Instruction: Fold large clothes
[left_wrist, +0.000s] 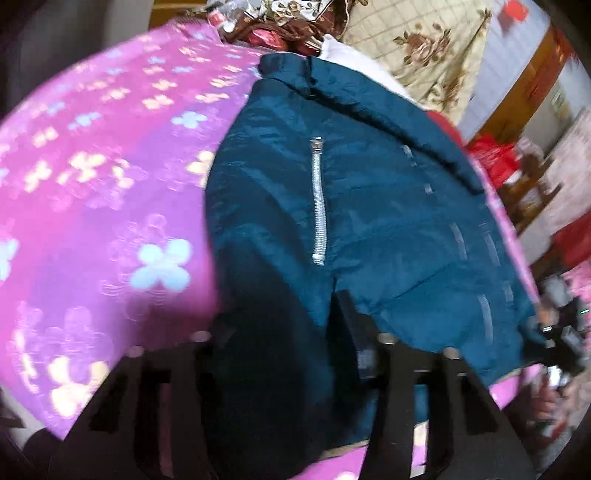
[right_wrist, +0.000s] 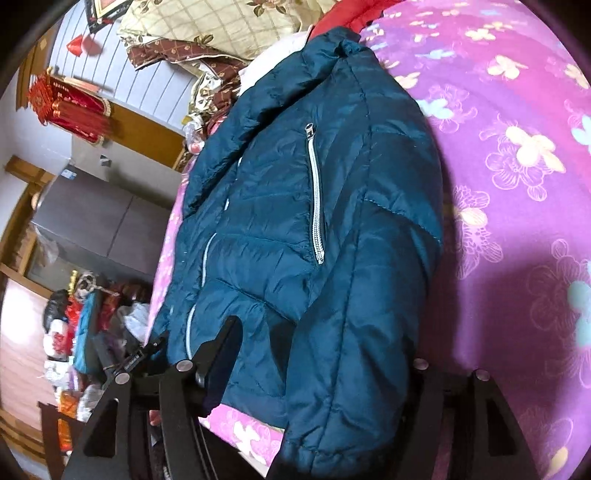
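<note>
Found the teal jacket (right_wrist: 280, 206) spread on the purple floral bedspread (right_wrist: 517, 184), collar at the far end, hem and sleeve (right_wrist: 351, 350) near the cameras, one long edge right along the bed's side; chest zip (right_wrist: 316, 199) faced up.

Caught the right gripper (right_wrist: 325, 343) with its jaws standing wide, the sleeve lying between them, one black finger (right_wrist: 225, 350) clear of the cloth and pinching nothing; looked like a loose straddle, not a hold.

Saw the left gripper (left_wrist: 280, 317) down at the near edge of the jacket, jaws about half closed, dark cloth bunched in the gap; could not tell through the blur whether the pads really bit, so possibly only a brush against the fabric.

Plenty to go wrong from there; slick, puffy shell, so a shallow pinch could have slid off mid-lift and dropped the fold crooked; might have grabbed only the top layer and left the padding behind; could have dragged the whole jacket toward the bed's side instead of turning it, with that edge already close to the drop; uneven pull from the two sides would have skewed the crease; trapped air might have sprung the sleeve back open.
</note>
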